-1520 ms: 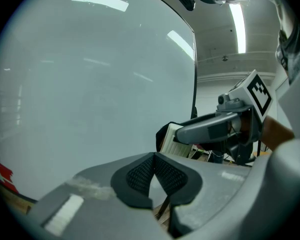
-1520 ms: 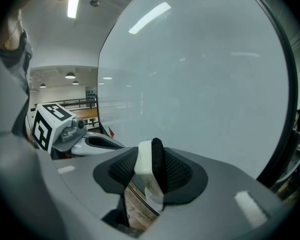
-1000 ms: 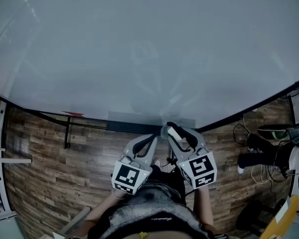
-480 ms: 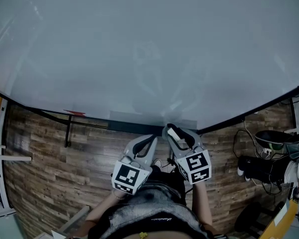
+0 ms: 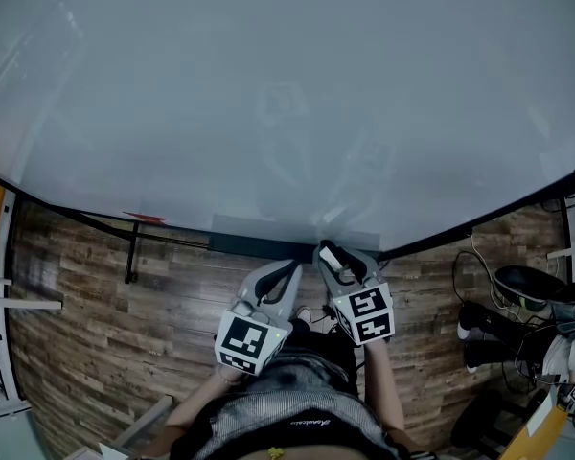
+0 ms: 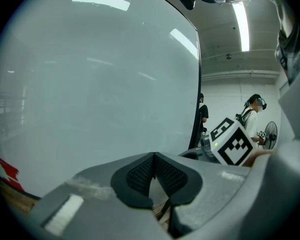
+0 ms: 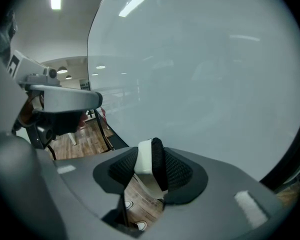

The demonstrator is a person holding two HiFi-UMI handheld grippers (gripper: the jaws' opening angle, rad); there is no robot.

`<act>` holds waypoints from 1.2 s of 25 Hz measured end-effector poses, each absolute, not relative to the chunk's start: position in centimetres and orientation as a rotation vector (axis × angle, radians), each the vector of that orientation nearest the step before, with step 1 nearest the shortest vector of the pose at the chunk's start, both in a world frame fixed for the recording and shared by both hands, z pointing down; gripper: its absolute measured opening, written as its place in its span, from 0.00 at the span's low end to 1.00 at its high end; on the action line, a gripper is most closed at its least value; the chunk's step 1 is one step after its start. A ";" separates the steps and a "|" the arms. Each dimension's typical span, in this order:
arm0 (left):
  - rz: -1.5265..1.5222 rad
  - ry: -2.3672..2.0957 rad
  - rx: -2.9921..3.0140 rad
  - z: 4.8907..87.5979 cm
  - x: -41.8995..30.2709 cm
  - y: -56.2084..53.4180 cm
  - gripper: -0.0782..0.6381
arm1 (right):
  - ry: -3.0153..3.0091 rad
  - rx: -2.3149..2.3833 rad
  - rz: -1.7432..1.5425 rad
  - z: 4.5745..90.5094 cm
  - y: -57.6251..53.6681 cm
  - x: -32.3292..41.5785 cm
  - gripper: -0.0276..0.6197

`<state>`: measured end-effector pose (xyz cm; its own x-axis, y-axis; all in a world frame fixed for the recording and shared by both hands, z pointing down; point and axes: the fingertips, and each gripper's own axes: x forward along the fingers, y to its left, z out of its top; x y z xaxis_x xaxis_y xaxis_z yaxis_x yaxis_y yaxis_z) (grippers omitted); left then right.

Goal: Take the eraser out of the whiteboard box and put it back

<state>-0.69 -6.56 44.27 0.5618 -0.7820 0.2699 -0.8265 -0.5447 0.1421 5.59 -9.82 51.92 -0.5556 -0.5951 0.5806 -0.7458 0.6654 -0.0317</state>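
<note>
A white eraser with a black felt side is clamped upright between the pads of my right gripper. In the head view that gripper hangs with the eraser just below the whiteboard's bottom edge, at the right end of the dark whiteboard box. My left gripper sits beside it to the left, a little lower. Its pads meet in the left gripper view with nothing between them, so the left gripper is shut and empty.
The big whiteboard fills the upper head view. Below it lies wooden floor with a black stand leg. Cables and dark gear lie at the right. A person stands far off in the left gripper view.
My right gripper has sunk with the eraser still in it, and its marker cube has shifted left in the head view. The left gripper has kept still.
</note>
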 end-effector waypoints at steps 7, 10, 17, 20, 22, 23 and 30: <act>0.260 -1.333 2.538 44.4 -0.8 -6.8 0.11 | -2.338 1.070 0.420 53.5 -10.2 6.0 0.30; 0.264 -1.332 2.535 44.5 -0.9 -6.8 0.11 | -2.364 1.087 0.432 53.5 -10.2 6.0 0.30; 0.267 -1.318 2.540 44.8 -0.5 -7.0 0.11 | -2.381 1.099 0.437 53.6 -10.3 6.0 0.30; 0.268 -1.312 2.542 44.8 -0.4 -7.1 0.11 | -2.377 1.095 0.440 53.6 -10.4 6.0 0.30; 0.270 -1.310 2.545 44.8 -0.4 -7.0 0.11 | -2.378 1.099 0.441 53.7 -10.4 6.0 0.30; 0.270 -1.311 2.546 44.8 -0.3 -7.0 0.11 | -2.379 1.100 0.440 53.7 -10.4 6.1 0.30; 0.261 -1.313 2.547 44.6 -0.4 -7.1 0.11 | -2.383 1.098 0.433 53.6 -10.3 6.0 0.30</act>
